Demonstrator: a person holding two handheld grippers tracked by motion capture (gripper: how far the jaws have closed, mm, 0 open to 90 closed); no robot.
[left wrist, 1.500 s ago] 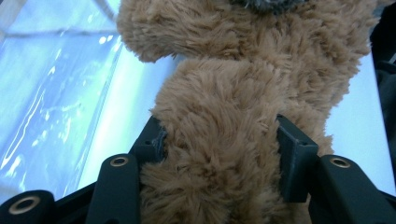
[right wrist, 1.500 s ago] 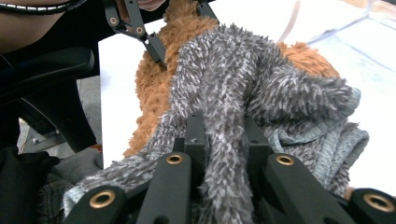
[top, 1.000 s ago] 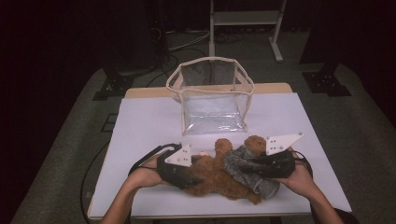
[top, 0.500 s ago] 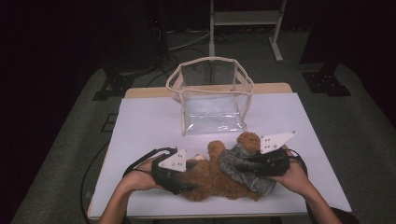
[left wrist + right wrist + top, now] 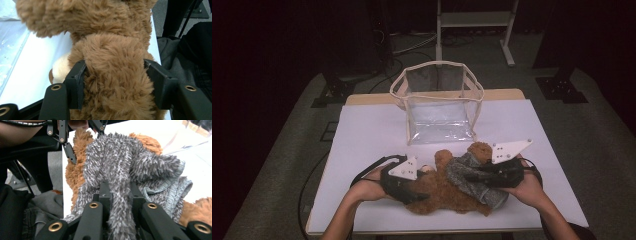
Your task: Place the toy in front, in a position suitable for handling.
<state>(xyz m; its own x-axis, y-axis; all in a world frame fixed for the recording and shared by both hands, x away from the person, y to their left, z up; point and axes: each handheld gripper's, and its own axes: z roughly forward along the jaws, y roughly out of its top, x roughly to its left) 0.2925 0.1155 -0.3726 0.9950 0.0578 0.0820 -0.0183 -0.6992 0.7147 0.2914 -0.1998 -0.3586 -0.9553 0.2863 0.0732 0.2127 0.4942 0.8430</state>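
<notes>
Brown plush bear (image 5: 439, 192) lies on my worktop (image 5: 372, 135); left claw (image 5: 113, 85) has just been closing on its limb, right claw (image 5: 120, 192) pinches its half-worn grey sweater (image 5: 125, 162).

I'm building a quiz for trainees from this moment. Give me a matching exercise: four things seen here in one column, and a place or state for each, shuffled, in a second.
1. left claw
2. right claw
3. clear plastic bag with beige trim
4. white table top

a. stands open at the far side of the table
b. clamped on the fuzzy grey garment
c. carries everything
d. clamped on the brown plush teddy bear

Pairs: 1-d, 2-b, 3-a, 4-c
</notes>
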